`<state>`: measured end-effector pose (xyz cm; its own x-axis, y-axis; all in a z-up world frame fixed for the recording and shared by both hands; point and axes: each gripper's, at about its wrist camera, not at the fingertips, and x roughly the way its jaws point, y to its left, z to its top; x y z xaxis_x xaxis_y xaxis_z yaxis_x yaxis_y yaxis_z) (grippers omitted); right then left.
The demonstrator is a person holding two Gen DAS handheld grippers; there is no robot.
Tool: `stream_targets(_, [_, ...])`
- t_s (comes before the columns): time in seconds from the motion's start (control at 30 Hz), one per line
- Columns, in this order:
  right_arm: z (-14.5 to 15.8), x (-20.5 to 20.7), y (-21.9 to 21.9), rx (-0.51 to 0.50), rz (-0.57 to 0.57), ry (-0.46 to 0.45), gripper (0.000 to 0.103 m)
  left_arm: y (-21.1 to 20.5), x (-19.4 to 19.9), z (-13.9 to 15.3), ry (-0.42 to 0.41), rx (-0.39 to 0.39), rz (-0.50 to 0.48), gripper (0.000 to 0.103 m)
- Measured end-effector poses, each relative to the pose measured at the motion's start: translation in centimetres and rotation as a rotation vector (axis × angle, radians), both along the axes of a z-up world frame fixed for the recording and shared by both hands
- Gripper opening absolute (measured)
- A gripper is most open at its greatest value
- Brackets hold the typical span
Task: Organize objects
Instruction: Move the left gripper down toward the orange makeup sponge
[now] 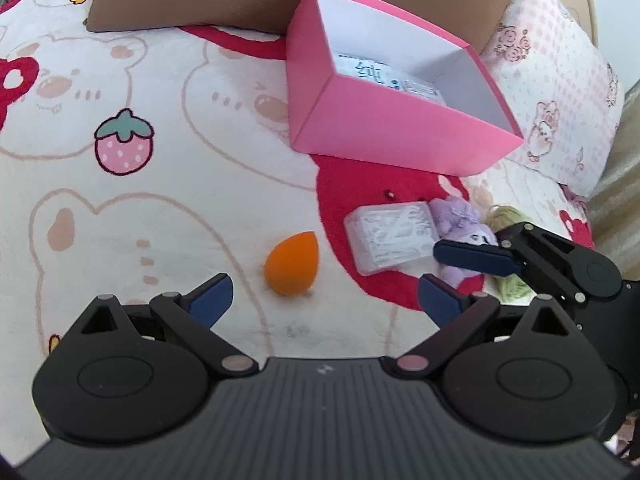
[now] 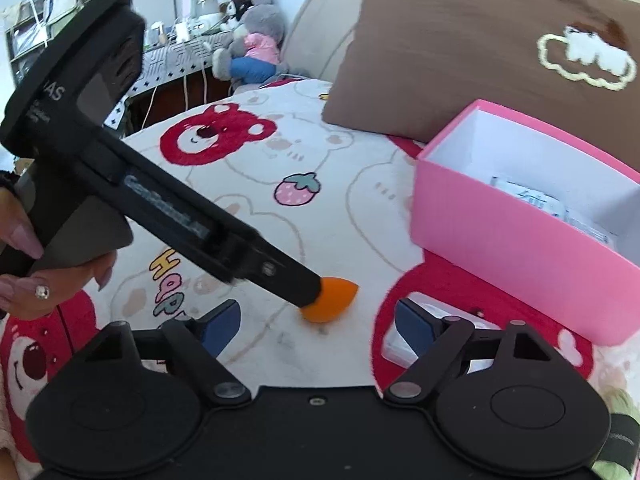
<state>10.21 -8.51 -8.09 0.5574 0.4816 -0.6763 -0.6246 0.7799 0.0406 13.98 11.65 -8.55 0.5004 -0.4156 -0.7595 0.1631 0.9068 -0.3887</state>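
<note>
Sponge: an orange, egg-shaped makeup sponge [image 1: 292, 266] is laid on the bear-printed fleece blanket [image 1: 168, 184], long axis tilted, narrow tip pointed up and right toward the open pink cardboard box [image 1: 400, 128].
Left gripper [image 1: 326, 300]: jaws are spread wide, nothing is held; the sponge is seen just ahead, between the pad lines.
Right gripper [image 2: 318, 322]: jaws are held apart, empty, above a clear plastic packet [image 1: 390, 236].
Box: a printed white packet [image 1: 384, 76] is contained.

Sponge [image 2: 334, 300] half hidden behind left gripper [image 2: 308, 292]; packet [image 2: 404, 344] mostly behind right finger; box [image 2: 520, 240] cut off right.
</note>
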Motion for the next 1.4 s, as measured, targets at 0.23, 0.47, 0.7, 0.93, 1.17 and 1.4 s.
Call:
stream_targets(0.23, [-2.7, 1.7, 1.5, -0.031, -0.012, 0.012, 0.077, 0.3, 0.3, -2.1, -0.018, 0.024, 0.005, 0.099])
stream_targets(0.47, [-4.1, 2.7, 1.6, 0.000, -0.073, 0.067, 0.078, 0.5, 0.4, -2.9, -0.025, 0.000, -0.005, 0.099])
stream_targets(0.7, [-4.7, 2.7, 2.2, -0.032, -0.121, 0.081, 0.077, 1.2, 0.8, -4.2, -0.005, -0.075, 0.011, 0.097])
stream_targets(0.93, [-4.6, 2.8, 3.3, -0.031, -0.118, 0.068, 0.077, 1.8, 0.9, -4.0, -0.024, -0.105, 0.020, 0.080])
stream_targets(1.17, [-5.7, 3.9, 3.7, -0.030, -0.113, 0.075, 0.073, 2.4, 1.4, -5.3, -0.016, -0.155, 0.054, 0.068])
stream_targets(1.4, [-6.4, 5.0, 3.5, -0.041, -0.125, 0.082, 0.058, 2.4, 1.6, -5.8, -0.042, -0.190, 0.036, 0.052])
